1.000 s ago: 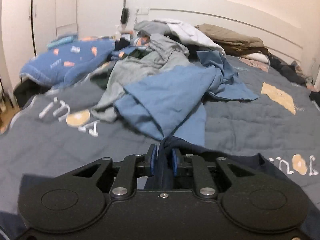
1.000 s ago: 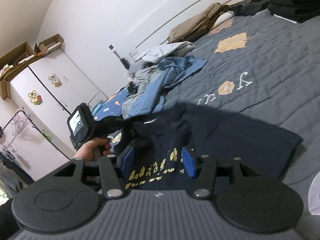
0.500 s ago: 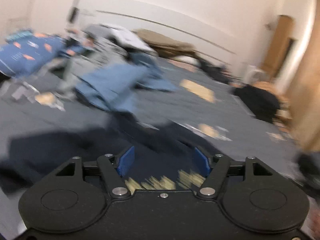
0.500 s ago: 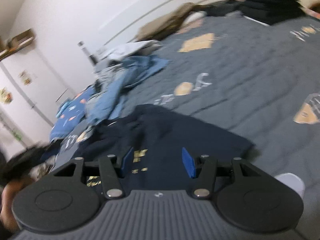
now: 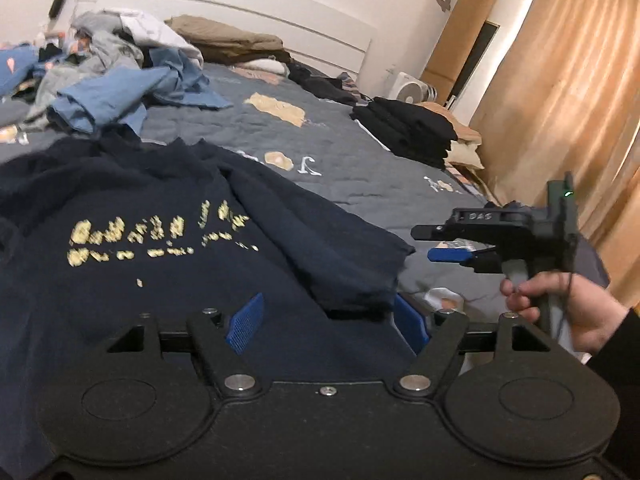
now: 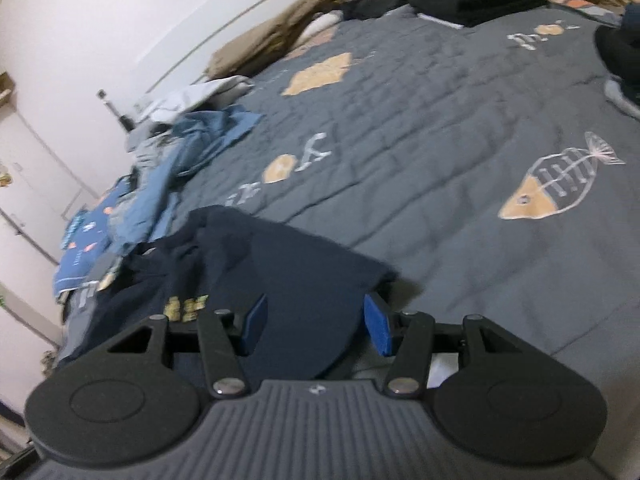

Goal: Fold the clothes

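Note:
A navy T-shirt (image 5: pixel 168 248) with gold print lies spread on the grey quilt (image 5: pixel 360 160), its right sleeve rumpled. My left gripper (image 5: pixel 328 324) hovers over the shirt's lower right part. Its jaws are opening, the sleeve's edge lies between the blue pads, and they do not press on it. In the right wrist view the navy T-shirt (image 6: pixel 288 268) lies under my right gripper (image 6: pixel 316 322), which stands open over the hem corner and grips nothing. From the left wrist view, a hand (image 5: pixel 568 312) holds the right gripper (image 5: pixel 436 246) just beyond the sleeve.
A heap of blue and grey clothes (image 5: pixel 112 80) lies at the far left of the bed. Folded black clothes (image 5: pixel 408 128) are stacked at the far right edge, and brown clothes (image 5: pixel 232 44) lie by the headboard. An orange curtain (image 5: pixel 568 100) hangs on the right. A white wardrobe (image 6: pixel 28 168) stands left.
My left gripper was shut on the navy cloth; it has let go, opened wide and swung right over the shirt. The right gripper has sunk closer to the shirt's hem.

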### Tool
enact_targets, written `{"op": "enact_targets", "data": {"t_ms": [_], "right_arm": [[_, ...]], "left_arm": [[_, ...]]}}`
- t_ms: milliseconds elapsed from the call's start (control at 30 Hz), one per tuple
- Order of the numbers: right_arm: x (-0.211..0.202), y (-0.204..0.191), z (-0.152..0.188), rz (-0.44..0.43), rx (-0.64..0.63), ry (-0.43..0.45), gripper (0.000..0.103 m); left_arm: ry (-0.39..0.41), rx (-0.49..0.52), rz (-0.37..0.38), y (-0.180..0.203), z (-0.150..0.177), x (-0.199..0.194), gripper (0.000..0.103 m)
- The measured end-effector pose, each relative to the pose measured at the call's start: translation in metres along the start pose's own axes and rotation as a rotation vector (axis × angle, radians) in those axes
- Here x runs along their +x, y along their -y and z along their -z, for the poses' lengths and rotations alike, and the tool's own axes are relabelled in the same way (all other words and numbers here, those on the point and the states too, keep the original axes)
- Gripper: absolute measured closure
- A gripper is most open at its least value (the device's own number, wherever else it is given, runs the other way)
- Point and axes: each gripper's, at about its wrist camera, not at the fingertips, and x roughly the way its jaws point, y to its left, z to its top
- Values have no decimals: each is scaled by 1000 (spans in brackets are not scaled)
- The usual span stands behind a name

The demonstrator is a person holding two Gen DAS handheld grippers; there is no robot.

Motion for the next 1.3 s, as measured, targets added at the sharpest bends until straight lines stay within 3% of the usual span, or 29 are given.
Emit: {"op": "enact_targets", "data": {"t_ms": [133,367,567,600,667,700,733,900,1100,1300], "right_arm": [[9,12,-2,43,22,14,50],[36,4,2,52,-40,-1,50],[55,5,1,27,-21,-5,52],[56,7,-1,23,-12,5,57],[59,10,-6,19,11,25,76],[58,12,-10,18,25,44,89],[57,13,-14,17,39,66,94],[43,16,-38,9,65,212,96],[26,25,-71,81,19,379,97],[44,32,-86,158,-139,405,95]], "left_arm": [[-8,-3,16,1,1,7,32],[-32,42,11,10,8,16,32],[-41,41,1,9,9,16,32],[-40,43,-3,9,9,16,32],[-38,43,-5,8,9,14,32],[-38,43,-5,8,9,14,32],[-37,43,-6,7,9,13,32],[-39,42,-31,2,7,16,32],[-33,31,-50,-5,4,15,32],[-54,64,-53,-2,9,19,32]]}}
